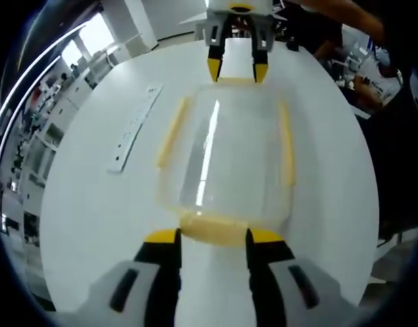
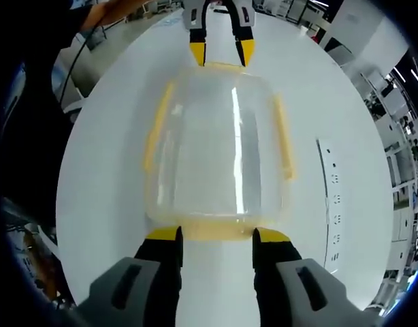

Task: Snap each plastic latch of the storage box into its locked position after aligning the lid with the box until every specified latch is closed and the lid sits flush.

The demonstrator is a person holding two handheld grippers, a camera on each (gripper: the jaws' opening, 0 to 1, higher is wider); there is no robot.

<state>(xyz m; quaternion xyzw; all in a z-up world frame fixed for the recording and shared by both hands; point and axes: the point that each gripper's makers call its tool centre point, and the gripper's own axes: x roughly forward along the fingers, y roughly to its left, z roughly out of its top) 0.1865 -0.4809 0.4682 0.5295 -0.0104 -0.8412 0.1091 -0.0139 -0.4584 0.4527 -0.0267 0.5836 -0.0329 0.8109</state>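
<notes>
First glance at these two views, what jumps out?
A clear storage box with yellow latches sits mid-table on the round white table. One hand-held gripper faces it at each short end: the left hand-held gripper brackets the near yellow latch, while the right hand-held gripper stands at the opposite end. A white power strip lies beside the box.
</notes>
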